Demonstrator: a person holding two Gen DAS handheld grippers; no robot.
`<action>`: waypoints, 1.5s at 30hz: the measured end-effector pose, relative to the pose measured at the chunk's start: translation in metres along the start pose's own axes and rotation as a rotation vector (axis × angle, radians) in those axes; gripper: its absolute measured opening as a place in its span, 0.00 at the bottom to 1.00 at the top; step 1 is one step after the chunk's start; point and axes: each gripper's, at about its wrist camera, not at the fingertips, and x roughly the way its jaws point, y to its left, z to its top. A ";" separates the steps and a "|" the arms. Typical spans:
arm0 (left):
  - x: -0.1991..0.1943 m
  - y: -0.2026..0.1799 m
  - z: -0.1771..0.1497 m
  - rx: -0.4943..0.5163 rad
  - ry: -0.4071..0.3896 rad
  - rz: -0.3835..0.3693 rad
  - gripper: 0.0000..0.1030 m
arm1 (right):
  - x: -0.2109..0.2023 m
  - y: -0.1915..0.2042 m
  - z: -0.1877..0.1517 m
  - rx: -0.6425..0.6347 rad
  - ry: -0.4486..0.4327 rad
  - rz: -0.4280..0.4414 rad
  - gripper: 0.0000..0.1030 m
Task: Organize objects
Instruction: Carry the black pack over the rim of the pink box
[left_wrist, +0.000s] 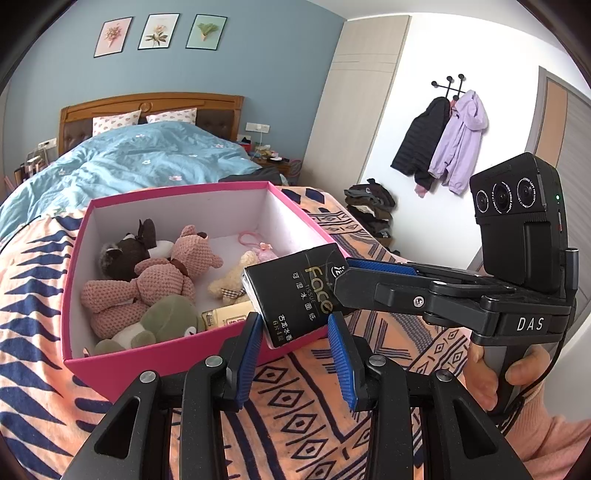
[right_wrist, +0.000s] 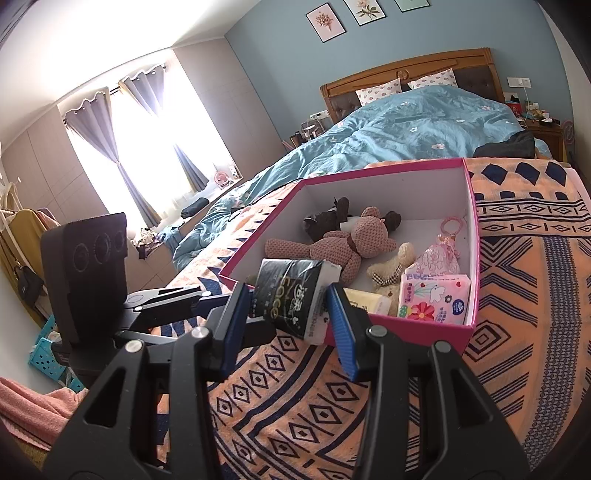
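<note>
A black "Face" tissue pack (left_wrist: 295, 291) hangs over the near rim of the pink box (left_wrist: 166, 360). My right gripper (left_wrist: 341, 275) comes in from the right and is shut on the pack's right end. My left gripper (left_wrist: 295, 350) is open, its blue pads on either side of the pack's lower end, not closed on it. In the right wrist view the pack (right_wrist: 291, 299) sits between the right gripper's (right_wrist: 290, 328) blue fingers, in front of the box (right_wrist: 406, 334). The box holds a pink knitted bear (left_wrist: 147, 284), a dark plush, a green plush and small packets.
The box stands on an orange patterned blanket (right_wrist: 369, 406) on the bed. A blue duvet (left_wrist: 129, 162) lies behind it. Jackets hang on the white wall (left_wrist: 443, 147). A floral tissue packet (right_wrist: 436, 299) lies in the box's near right corner. The window and curtains are at the left.
</note>
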 end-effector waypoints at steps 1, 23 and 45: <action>0.001 0.000 0.000 0.000 0.000 0.001 0.35 | 0.000 0.000 0.000 -0.001 0.000 0.000 0.45; 0.002 0.003 0.004 0.002 0.000 0.009 0.37 | 0.001 0.000 0.004 -0.003 -0.002 -0.001 0.45; 0.008 0.008 0.008 0.010 0.002 0.026 0.37 | 0.004 0.000 0.008 -0.003 0.002 0.004 0.45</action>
